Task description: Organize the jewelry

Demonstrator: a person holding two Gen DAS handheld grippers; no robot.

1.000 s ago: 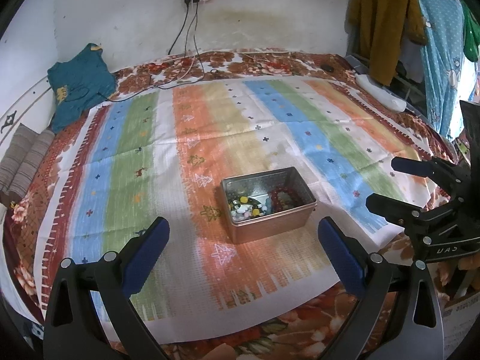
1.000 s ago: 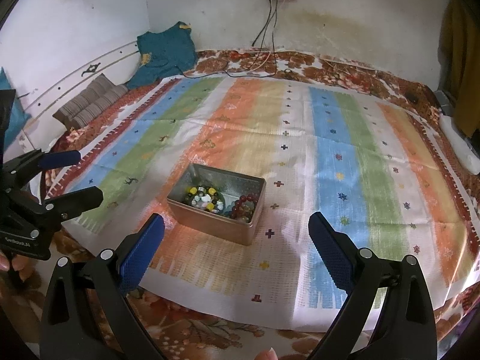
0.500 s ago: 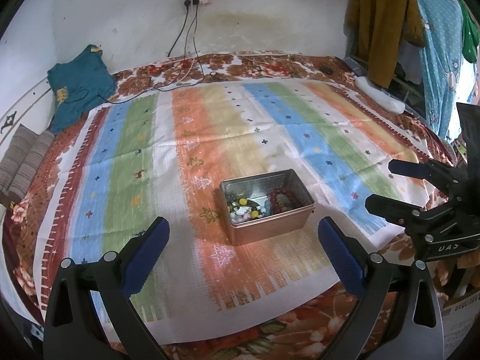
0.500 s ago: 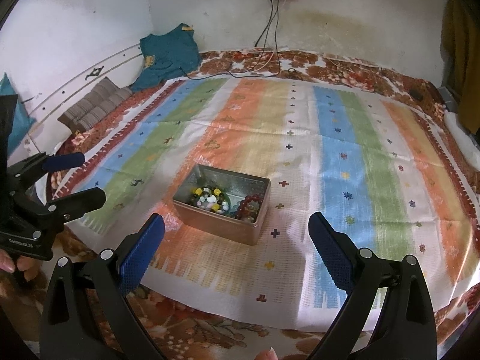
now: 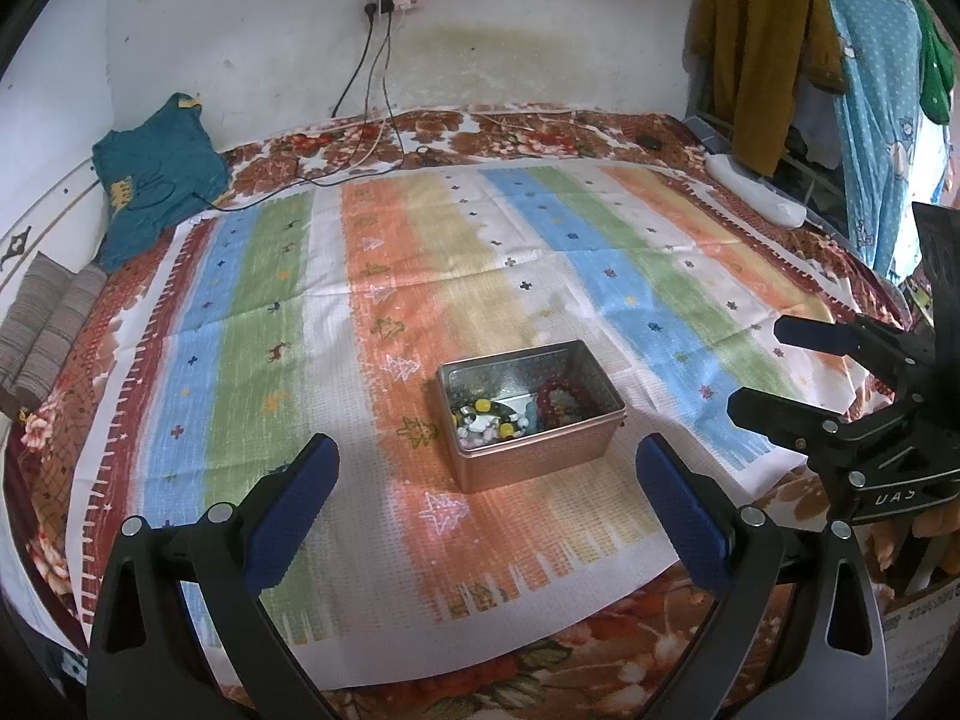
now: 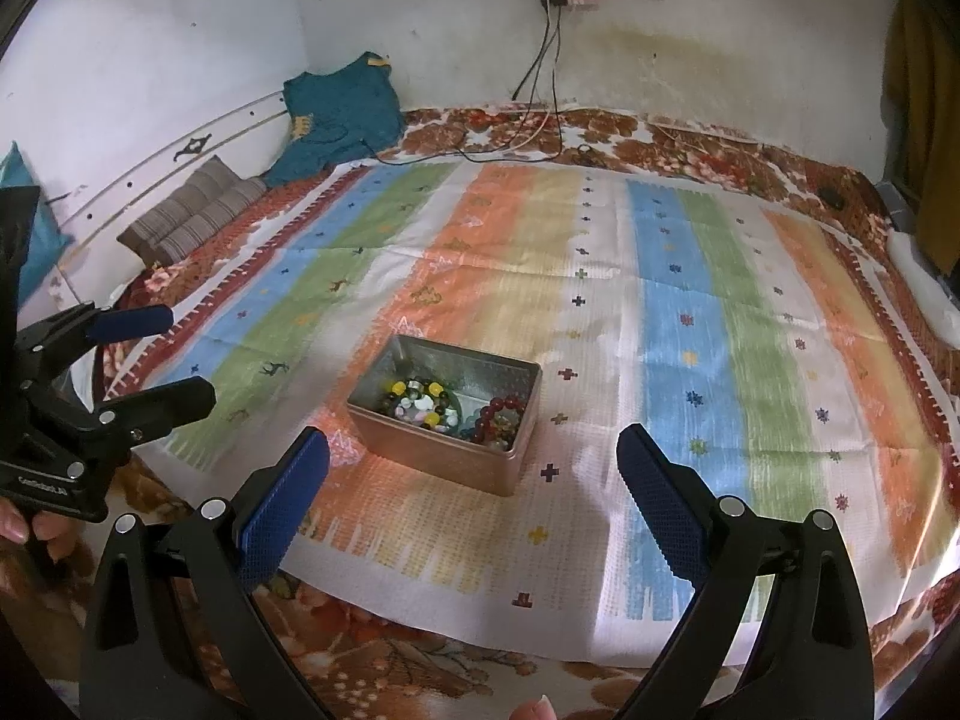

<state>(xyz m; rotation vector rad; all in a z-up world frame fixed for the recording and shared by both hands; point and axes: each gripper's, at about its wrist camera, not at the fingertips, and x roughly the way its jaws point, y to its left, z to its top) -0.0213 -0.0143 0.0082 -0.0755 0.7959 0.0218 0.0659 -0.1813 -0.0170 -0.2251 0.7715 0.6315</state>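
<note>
An open metal tin (image 5: 543, 462) (image 6: 432, 462) stands on a striped cloth on a bed. Inside lie a multicoloured bead bracelet (image 5: 483, 420) (image 6: 420, 405) and a dark red bead bracelet (image 5: 555, 399) (image 6: 498, 417). My left gripper (image 5: 486, 474) is open and empty, above the cloth's near edge, short of the tin. My right gripper (image 6: 474, 468) is open and empty, also short of the tin. Each gripper shows in the other's view, the right one (image 5: 774, 369) at the right and the left one (image 6: 174, 354) at the left.
The striped cloth (image 5: 270, 312) covers a floral bedsheet (image 5: 600, 648). A teal garment (image 5: 156, 180) and striped cushions (image 5: 48, 324) lie at the far left. Cables (image 5: 372, 138) run from a wall socket. Clothes (image 5: 768, 48) hang at the right, above a white object (image 5: 756, 195).
Both grippers have drawn slightly closer to the tin and tilted down a little. Both stay open and empty. The tin and bracelets have not moved.
</note>
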